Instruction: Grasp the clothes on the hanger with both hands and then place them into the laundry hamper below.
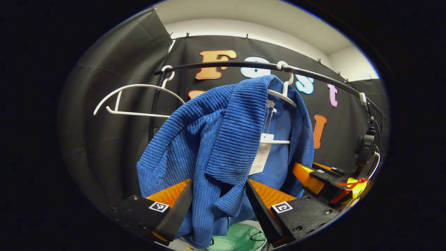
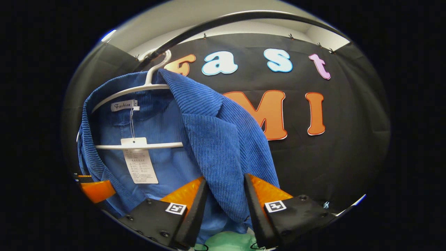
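A blue corduroy jacket point(image 1: 223, 139) hangs on a white hanger point(image 1: 282, 97) from a black rail point(image 1: 223, 65). In the left gripper view, my left gripper point(image 1: 218, 190) is shut on the jacket's front lapel, and the cloth fills the gap between both fingers. The right gripper point(image 1: 315, 176) shows at the jacket's far edge. In the right gripper view, my right gripper point(image 2: 225, 188) is shut on the other front edge of the jacket point(image 2: 216, 139), below the hanger point(image 2: 139, 89). Under the jacket a green laundry hamper point(image 1: 240, 238) shows, also seen as the hamper point(image 2: 226, 242).
An empty white hanger point(image 1: 136, 101) hangs on the rail to the left of the jacket. A paper tag point(image 2: 141, 164) dangles inside the jacket from the collar. The rail's black post point(image 1: 153, 115) stands behind the empty hanger, with the black cloth wall behind.
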Available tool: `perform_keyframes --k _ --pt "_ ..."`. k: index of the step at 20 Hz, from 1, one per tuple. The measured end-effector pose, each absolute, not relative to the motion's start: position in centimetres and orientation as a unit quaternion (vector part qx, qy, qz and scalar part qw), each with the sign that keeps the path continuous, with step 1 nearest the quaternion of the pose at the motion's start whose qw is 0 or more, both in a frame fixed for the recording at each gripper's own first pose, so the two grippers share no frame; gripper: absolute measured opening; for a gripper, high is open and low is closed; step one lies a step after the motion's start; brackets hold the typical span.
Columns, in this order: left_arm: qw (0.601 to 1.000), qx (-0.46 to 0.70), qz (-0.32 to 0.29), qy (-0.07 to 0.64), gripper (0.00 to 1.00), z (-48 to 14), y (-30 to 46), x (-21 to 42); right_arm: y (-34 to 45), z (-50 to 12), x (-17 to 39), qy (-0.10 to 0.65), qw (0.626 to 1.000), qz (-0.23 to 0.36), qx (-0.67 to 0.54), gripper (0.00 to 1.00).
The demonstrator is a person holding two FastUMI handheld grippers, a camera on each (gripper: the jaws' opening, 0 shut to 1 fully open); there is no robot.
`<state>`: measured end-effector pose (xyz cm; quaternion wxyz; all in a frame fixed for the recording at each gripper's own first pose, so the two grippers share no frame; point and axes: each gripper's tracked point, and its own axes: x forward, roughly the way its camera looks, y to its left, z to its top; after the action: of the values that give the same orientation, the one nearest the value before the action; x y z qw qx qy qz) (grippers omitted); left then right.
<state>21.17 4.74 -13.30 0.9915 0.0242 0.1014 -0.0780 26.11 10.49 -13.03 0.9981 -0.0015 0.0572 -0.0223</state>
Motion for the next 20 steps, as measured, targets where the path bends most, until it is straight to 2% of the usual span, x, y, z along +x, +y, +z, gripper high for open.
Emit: perform_keyframes --k 1,2,3,5,6,7,8,9,15,20 --pt "0.992 0.029 -0.076 0.101 0.86 -13.4 5.1 21.2 10.6 -13.0 26.0 0.057 0.998 -0.017 0.007 0.58" --pt "0.992 0.033 -0.072 0.099 0.80 -13.2 5.5 21.3 10.2 -12.9 25.8 0.056 0.998 -0.017 0.010 0.53" --pt "0.992 0.033 -0.071 0.098 0.65 -13.2 5.6 21.5 9.8 -12.9 25.7 0.056 0.998 -0.018 0.013 0.36" --pt "0.991 0.032 -0.079 0.099 0.36 -13.1 5.5 21.1 9.3 -13.0 25.4 0.062 0.997 -0.019 0.030 0.21" --pt "0.993 0.034 -0.066 0.089 0.21 -12.2 6.3 20.8 9.4 -12.8 25.0 0.065 0.997 -0.014 0.039 0.20" --pt "0.992 0.024 -0.087 0.086 0.06 -12.0 5.8 20.7 9.4 -12.7 24.9 0.066 0.997 -0.008 0.045 0.22" --pt "0.990 0.014 -0.112 0.090 0.07 -11.8 4.8 20.3 9.0 -12.6 24.6 0.065 0.997 -0.008 0.051 0.14" --pt "0.987 0.017 -0.125 0.097 0.02 -11.7 4.6 19.9 8.9 -12.2 24.6 0.066 0.996 -0.001 0.060 0.08" --pt "0.981 0.013 -0.167 0.100 0.01 -8.5 5.2 17.9 8.7 -10.4 23.9 0.066 0.982 0.056 0.170 0.08" --pt "0.983 0.014 -0.167 0.076 0.01 -4.0 6.1 16.8 8.6 -7.0 23.0 0.046 0.959 0.110 0.257 0.08"
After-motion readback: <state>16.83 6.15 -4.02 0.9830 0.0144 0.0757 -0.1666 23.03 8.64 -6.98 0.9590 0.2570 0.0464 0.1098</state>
